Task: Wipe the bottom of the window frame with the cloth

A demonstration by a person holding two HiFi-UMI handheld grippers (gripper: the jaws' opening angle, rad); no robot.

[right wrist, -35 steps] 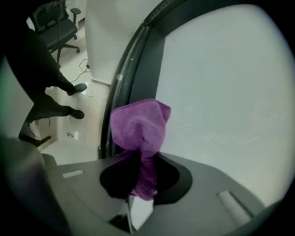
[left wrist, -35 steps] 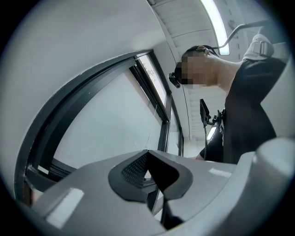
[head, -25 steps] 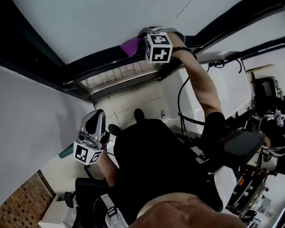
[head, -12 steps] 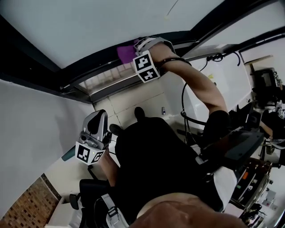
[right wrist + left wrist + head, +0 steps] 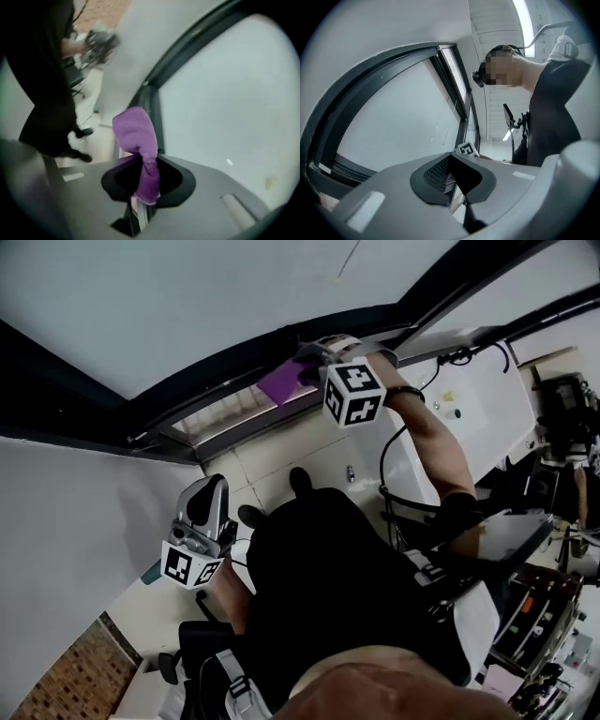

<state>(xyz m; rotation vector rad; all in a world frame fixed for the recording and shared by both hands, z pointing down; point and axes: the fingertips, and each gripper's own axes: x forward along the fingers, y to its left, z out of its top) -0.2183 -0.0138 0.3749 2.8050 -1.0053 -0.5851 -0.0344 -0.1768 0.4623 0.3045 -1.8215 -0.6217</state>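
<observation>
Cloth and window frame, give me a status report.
Right gripper shut on purple cloth. Cloth up at window frame bottom rail. Left gripper shut, empty, away from frame. Nothing in the way.

**Light and picture quality, three views**

Head view: Even daylight comes through the pale window glass (image 5: 187,296). The window frame (image 5: 225,381) and the person's dark torso (image 5: 328,587) read near-black, with little detail in them. Focus is fair. Straight lines bow strongly toward the edges.

Left gripper view: Sharpest of the set. The ceiling strip light (image 5: 524,21) is blown out at upper right. Grey surfaces in the foreground are softly lit, without hard shadows. The frame bends into an arc, and the corners are vignetted black.

Right gripper view: Softest of the set, smeared throughout. The purple cloth (image 5: 140,150) is the only saturated colour, and its edges are fuzzy. The glass glows grey-white. The left side falls into shadow, and the corners are dark.
</observation>
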